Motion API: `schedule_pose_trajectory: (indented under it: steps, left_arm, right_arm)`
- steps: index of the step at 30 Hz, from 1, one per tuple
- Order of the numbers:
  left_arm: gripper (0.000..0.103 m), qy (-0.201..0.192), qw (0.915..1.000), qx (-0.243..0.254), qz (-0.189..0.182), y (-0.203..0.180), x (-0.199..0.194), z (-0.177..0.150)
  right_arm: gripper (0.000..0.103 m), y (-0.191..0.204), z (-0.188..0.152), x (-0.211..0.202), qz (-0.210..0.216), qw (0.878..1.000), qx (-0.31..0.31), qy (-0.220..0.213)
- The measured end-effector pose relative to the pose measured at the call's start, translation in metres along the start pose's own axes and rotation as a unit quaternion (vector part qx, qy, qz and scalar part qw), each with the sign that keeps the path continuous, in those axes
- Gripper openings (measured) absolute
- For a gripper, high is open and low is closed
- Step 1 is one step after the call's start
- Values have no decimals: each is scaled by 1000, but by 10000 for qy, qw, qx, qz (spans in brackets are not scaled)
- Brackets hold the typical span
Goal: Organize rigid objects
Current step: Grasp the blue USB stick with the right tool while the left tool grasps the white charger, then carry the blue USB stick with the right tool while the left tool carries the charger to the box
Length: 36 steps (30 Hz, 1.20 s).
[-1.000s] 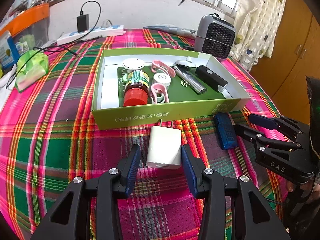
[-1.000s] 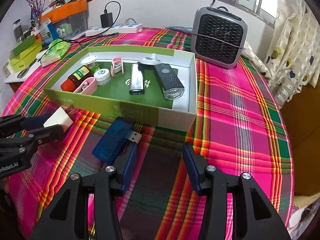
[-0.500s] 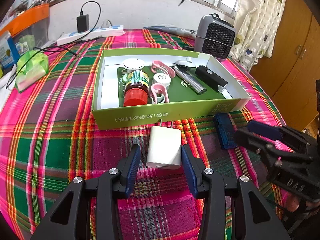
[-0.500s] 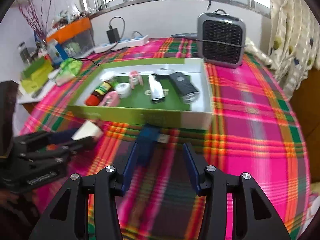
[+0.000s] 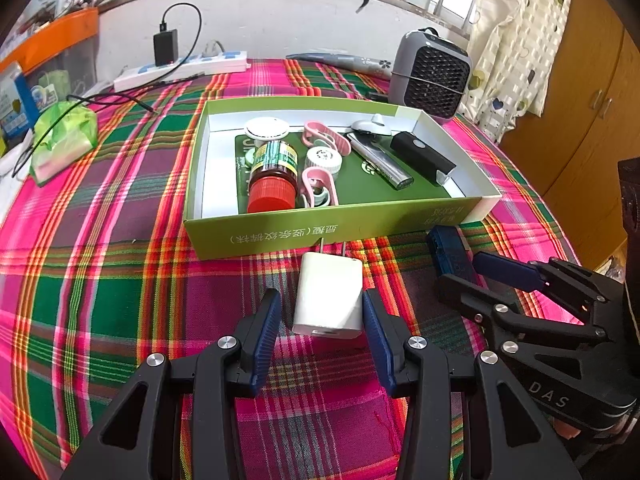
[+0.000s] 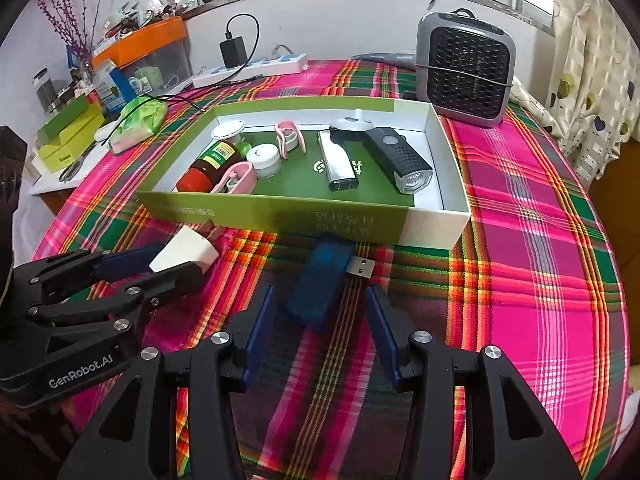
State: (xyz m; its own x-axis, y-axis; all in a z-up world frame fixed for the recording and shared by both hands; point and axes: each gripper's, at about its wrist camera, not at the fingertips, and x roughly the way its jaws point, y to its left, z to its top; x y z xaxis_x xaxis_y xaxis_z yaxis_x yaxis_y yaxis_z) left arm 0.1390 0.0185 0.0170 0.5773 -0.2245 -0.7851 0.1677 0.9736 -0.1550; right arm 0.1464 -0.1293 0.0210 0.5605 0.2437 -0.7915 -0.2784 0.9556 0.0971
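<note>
A white charger lies on the plaid cloth just before the green box, prongs toward the box, lengthwise between the parted left tongs; one pad seems to touch it. Beside it, a blue USB stick lies slanted between the right tongs, also apart.

Both tools, left & right, angled down, jaws apart.

One green box – two pink clips, one white charger, one blue USB stick
</note>
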Motion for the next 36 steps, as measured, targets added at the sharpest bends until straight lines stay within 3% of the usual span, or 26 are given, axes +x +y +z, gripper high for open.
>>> schedule_pose_trajectory:
  steps: [9, 17, 22, 36]
  left_arm:
    - [41, -38, 10000, -27, 16, 1, 1, 1]
    - [41, -80, 9999, -29, 87, -1, 1, 0]
    - [33, -106, 9999, -30, 97, -3, 1, -1]
    - [33, -116, 9998, -38, 124, -3, -1, -2]
  right_arm:
    - [47, 0, 1, 5, -45, 10000, 86, -24]
    - [35, -1, -1, 5, -191, 9997, 90, -110]
    - [25, -7, -1, 3, -198, 9995, 210, -131]
    - [24, -7, -4, 2, -196, 9995, 188, -139]
